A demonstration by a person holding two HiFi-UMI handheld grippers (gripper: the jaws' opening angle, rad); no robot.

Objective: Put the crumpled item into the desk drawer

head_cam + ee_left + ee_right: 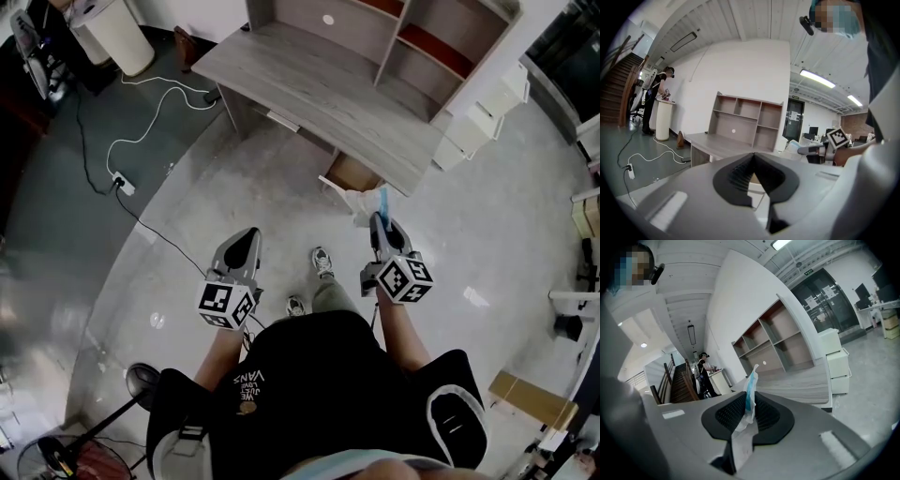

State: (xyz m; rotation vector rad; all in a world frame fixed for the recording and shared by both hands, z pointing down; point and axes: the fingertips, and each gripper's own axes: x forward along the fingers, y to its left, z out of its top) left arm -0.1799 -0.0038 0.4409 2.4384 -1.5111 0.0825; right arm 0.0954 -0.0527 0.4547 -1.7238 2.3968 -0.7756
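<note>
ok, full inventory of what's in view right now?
desk: one, grey wood, ahead
shelf unit: one, grey with brown backs, on the desk
drawer: one, brown inside, open under the desk's near edge
drawer cabinet: one, white, right of the desk
power strip: one, white, floor left of the desk
bin: one, white, far left
crumpled item: one, white and blue, between the right jaws
left gripper: one, grey, jaws shut, empty
right gripper: one, grey, jaws shut on the crumpled item

you stand on a glossy grey floor [187,216]; white drawer cabinet [483,112] to your right, white wall [740,70] ahead, strip lights [816,78] overhead.
</note>
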